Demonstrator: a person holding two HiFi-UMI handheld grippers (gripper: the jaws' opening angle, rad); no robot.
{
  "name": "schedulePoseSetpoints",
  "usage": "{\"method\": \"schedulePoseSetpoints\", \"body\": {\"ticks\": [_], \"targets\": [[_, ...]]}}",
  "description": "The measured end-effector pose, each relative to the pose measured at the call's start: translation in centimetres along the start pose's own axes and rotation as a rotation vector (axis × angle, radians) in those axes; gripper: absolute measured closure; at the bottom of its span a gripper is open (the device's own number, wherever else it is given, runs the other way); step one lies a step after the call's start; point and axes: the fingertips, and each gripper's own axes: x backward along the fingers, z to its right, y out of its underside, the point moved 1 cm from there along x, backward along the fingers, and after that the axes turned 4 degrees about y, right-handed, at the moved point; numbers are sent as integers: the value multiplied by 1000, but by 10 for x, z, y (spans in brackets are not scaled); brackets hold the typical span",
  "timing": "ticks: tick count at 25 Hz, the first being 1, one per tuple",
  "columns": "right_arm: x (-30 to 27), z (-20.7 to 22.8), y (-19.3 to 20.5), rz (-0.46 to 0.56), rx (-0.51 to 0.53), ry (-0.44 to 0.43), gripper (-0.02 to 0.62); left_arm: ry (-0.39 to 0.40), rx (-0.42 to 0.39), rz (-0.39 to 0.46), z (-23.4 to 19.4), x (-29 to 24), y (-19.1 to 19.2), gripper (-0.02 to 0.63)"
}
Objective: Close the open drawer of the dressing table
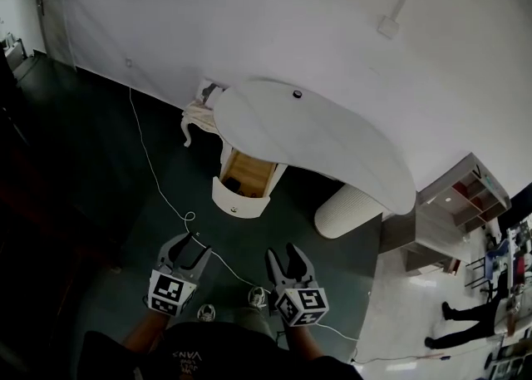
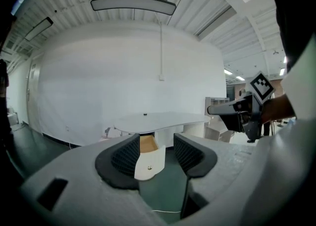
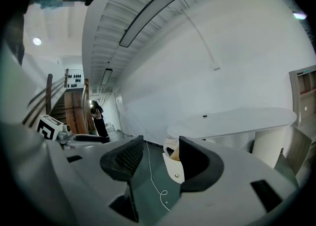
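A white dressing table [image 1: 316, 137] with a curved top stands against the white wall. Its drawer [image 1: 243, 183] is pulled out toward me, showing a wooden inside and a rounded white front with a small knob. My left gripper [image 1: 194, 247] and right gripper [image 1: 283, 255] hang side by side well short of the drawer, both open with nothing between the jaws. In the left gripper view the drawer front [image 2: 149, 162] shows between the jaws, far off. The right gripper view has the drawer [image 3: 174, 167] just left of its right jaw, with the table top [image 3: 232, 121] beyond.
A white cable [image 1: 158, 179] runs over the dark green floor from the wall toward my feet. A white ribbed cylinder [image 1: 345, 210] stands under the table's right end. A white stool [image 1: 198, 116] sits left of the table; a shelf unit [image 1: 461, 199] at the right.
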Motion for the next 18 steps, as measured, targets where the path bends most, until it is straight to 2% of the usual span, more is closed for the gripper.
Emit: {"method": "schedulePoseSetpoints", "body": {"ticks": [5, 11, 18], "targets": [[-33, 32, -9, -19, 13, -39, 383, -70, 19, -1, -9, -32, -5, 399], [-67, 75, -25, -42, 55, -122, 383, -149, 33, 2, -4, -78, -17, 399], [-93, 122, -33, -73, 79, -222, 383, -253, 57, -18, 10, -118, -14, 399]]}}
